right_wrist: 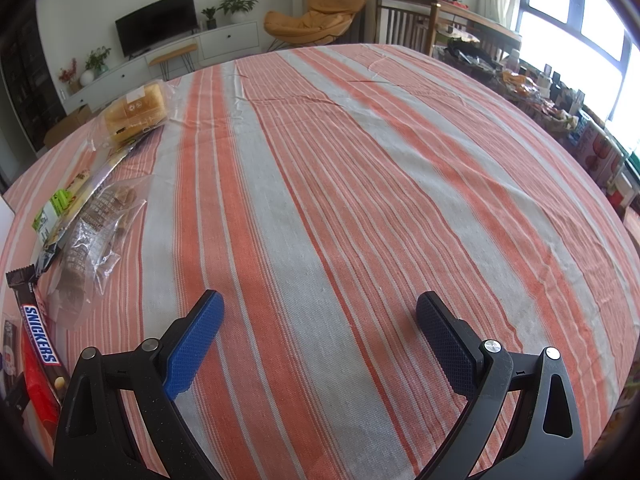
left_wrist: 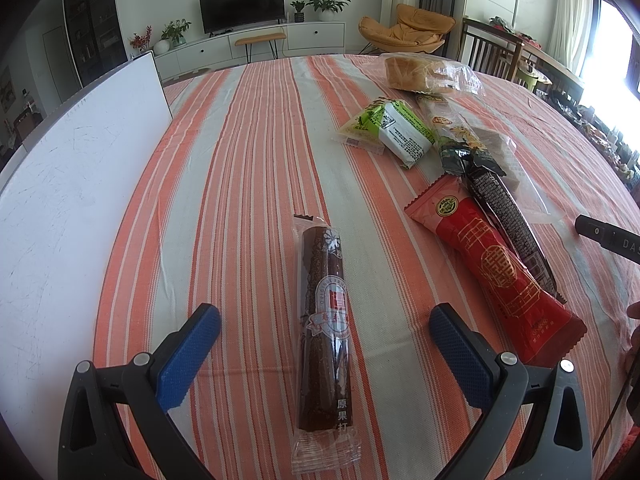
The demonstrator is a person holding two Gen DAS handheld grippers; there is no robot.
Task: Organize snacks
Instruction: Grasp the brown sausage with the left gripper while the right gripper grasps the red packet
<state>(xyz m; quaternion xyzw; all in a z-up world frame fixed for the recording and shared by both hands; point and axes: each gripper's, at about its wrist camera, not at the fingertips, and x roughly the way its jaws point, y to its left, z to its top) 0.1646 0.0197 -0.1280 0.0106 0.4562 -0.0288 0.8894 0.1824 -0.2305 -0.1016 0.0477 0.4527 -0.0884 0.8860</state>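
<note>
- Left hand-held gripper (left_wrist: pixel 325 320): jaws spread wide, grasping nothing, set either side of the brown roll (left_wrist: pixel 325 332), which lies lengthwise on the striped surface (left_wrist: pixel 240 160).
- Right of the roll lies a red packet (left_wrist: pixel 496 276), with a Snickers bar (left_wrist: pixel 504 216) along its far side.
- Farther back: a green packet (left_wrist: pixel 392 130) and bagged bread (left_wrist: pixel 424 74).
- A white board (left_wrist: pixel 72 184) lies at the left.
- Right hand-held gripper (right_wrist: pixel 320 314): released, over bare cloth, the snacks well to its left.

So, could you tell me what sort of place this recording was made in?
Most likely a home living and dining room: a television on a white cabinet, an orange lounge chair, and a table under a striped tablecloth.
</note>
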